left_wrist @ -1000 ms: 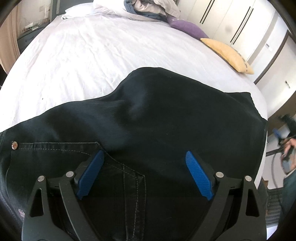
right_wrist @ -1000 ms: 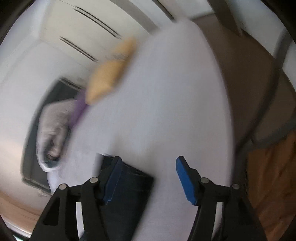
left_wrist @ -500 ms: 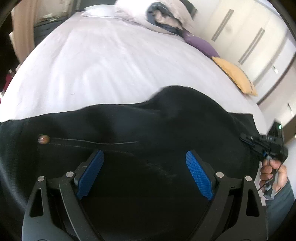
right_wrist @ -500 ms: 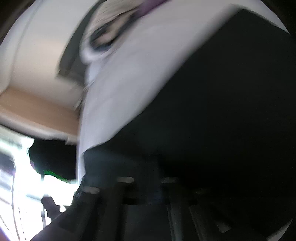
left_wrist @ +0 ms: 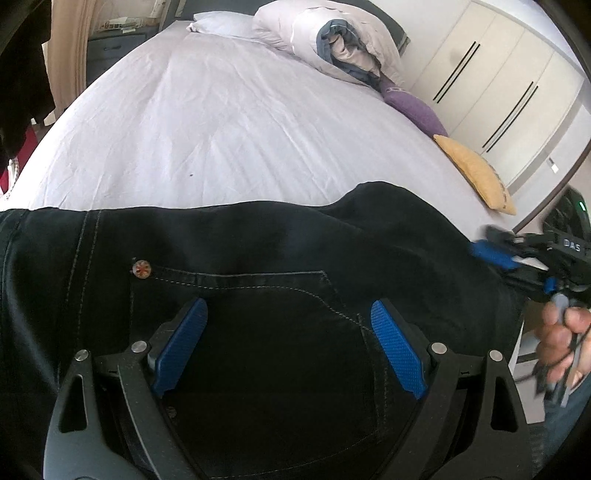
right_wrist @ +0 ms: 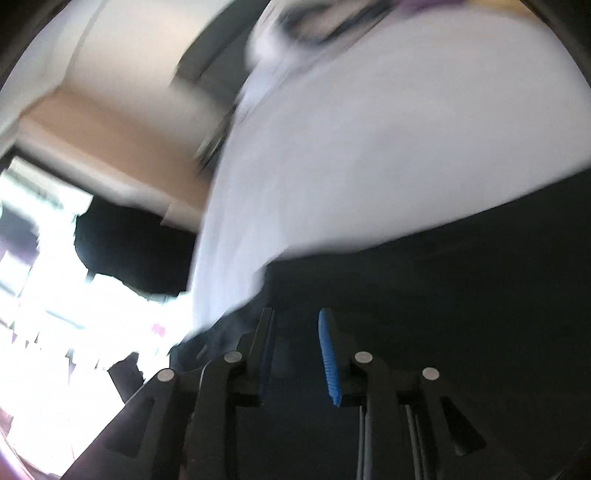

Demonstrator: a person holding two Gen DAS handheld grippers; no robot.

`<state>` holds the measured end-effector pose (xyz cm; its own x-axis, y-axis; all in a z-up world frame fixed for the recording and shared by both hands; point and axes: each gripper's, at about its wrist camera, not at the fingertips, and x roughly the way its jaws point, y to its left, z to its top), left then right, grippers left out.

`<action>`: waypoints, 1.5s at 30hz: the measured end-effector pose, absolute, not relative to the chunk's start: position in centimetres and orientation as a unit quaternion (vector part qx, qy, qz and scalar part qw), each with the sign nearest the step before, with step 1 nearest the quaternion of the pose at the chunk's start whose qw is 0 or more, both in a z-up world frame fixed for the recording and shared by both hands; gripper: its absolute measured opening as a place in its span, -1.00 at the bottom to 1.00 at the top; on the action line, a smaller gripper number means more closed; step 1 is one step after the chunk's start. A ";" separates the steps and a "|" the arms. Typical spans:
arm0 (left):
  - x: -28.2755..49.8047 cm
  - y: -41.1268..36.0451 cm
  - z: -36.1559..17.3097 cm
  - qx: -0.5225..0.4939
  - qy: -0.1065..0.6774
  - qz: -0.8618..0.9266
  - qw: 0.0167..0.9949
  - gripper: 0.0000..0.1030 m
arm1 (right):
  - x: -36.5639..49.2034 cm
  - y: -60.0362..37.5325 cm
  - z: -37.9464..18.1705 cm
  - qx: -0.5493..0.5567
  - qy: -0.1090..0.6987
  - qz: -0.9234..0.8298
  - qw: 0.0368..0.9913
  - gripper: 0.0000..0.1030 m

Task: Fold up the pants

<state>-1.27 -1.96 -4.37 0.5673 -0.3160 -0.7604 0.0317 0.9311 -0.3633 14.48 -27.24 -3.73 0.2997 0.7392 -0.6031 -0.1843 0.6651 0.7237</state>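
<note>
I have the bed (left_wrist: 229, 122) filling most of my left camera, its white sheet creased and bare across the middle, and the black pants (left_wrist: 280, 258) lie spread over the near edge of it, reaching from the left border of the view to the right side of the mattress. At the head of the bed a rolled white duvet (left_wrist: 325, 40) wraps some blue and beige fabric that shows in its open end, with a flat pillow (left_wrist: 218, 26) to its left; a purple cushion (left_wrist: 413, 107) and a yellow cushion (left_wrist: 476, 173) sit along the right edge, beside the white wardrobe doors (left_wrist: 495, 85). My left gripper (left_wrist: 288, 345) hovers over the back pocket (left_wrist: 258, 325) of the pants with its blue pads spread wide and nothing between them; a copper rivet (left_wrist: 142, 268) marks the pocket's upper left corner. My right gripper (left_wrist: 509, 254) is at the right edge of the pants, the hand (left_wrist: 561, 339) on its handle; in its own blurred view its jaws (right_wrist: 295, 354) stand narrow and are opening, over dark cloth, and I cannot tell whether any fabric is between the pads
</note>
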 end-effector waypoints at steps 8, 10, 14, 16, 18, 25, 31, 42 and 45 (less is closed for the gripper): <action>-1.1 -1.9 -4.8 -0.150 0.455 -0.101 0.872 0.76 | 18.7 -33.2 -10.0 0.316 0.547 0.196 0.750 -1.00; -1.1 -2.2 -4.9 -0.143 0.455 -0.097 0.874 0.76 | 18.8 -37.7 -9.8 0.317 0.526 0.133 0.778 -1.00; -1.2 -2.5 -5.2 -0.134 0.457 -0.092 0.875 0.76 | 18.4 -47.4 -7.9 0.325 0.469 -0.023 0.821 -0.97; -1.1 -2.6 -5.3 -0.129 0.457 -0.089 0.876 0.76 | 16.4 -48.4 -5.6 0.336 0.441 -0.028 0.832 -0.68; -1.0 -2.8 -5.3 -0.124 0.457 -0.085 0.877 0.76 | 14.6 -46.5 -3.8 0.353 0.419 0.034 0.836 -0.48; -0.9 -2.8 -5.3 -0.111 0.461 -0.081 0.877 0.76 | 14.3 -25.6 -4.8 0.324 0.506 0.340 0.724 -0.30; -0.8 -1.9 -5.0 -0.137 0.460 -0.094 0.872 0.76 | 18.0 -25.1 -11.4 0.375 0.556 0.314 0.672 -0.97; -0.9 -2.5 -5.2 -0.112 0.463 -0.083 0.875 0.76 | 12.6 -59.6 -7.8 0.451 0.383 -0.059 0.804 -0.78; -0.8 -2.7 -5.1 -0.102 0.466 -0.076 0.875 0.76 | 9.6 -59.3 -4.6 0.466 0.347 0.002 0.814 -0.18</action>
